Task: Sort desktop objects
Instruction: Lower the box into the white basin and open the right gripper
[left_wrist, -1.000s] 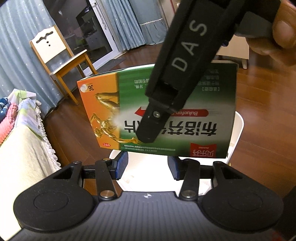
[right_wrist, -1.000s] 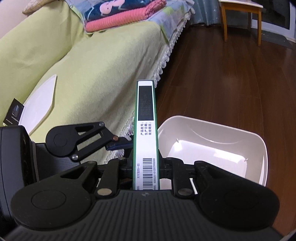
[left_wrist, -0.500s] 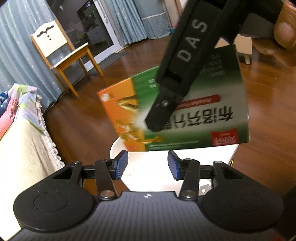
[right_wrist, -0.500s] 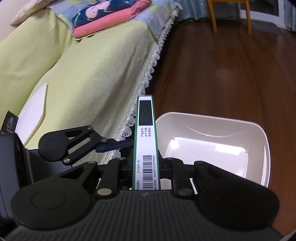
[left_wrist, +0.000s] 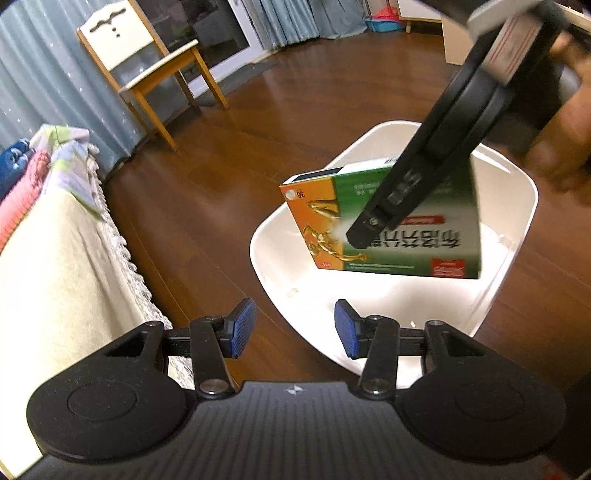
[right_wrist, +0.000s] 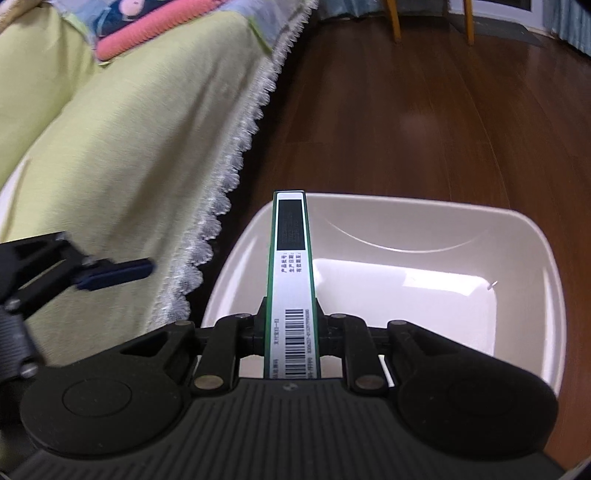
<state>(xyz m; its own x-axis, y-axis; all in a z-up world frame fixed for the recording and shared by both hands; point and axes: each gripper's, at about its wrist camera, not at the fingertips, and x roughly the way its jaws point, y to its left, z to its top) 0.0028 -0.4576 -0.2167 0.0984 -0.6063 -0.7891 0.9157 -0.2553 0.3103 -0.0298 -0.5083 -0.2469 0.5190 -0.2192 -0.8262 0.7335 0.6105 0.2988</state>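
- the right gripper (right_wrist: 290, 328) pinches a green and orange medicine box (left_wrist: 384, 225) by its flat faces; the box's barcode edge faces the right wrist camera.
- the box hangs over the white bin (left_wrist: 517, 192), which stands on the wooden floor (left_wrist: 207, 206); whether the box touches it is unclear.
- the left gripper (left_wrist: 295, 328) has its blue-padded fingers (left_wrist: 242, 326) spread, holding nothing, at about 7 o'clock from the box.
- a yellow-covered sofa (right_wrist: 110, 155) lies at 9 o'clock from the bin.
- a chair (left_wrist: 147, 70) stands at 11 o'clock.
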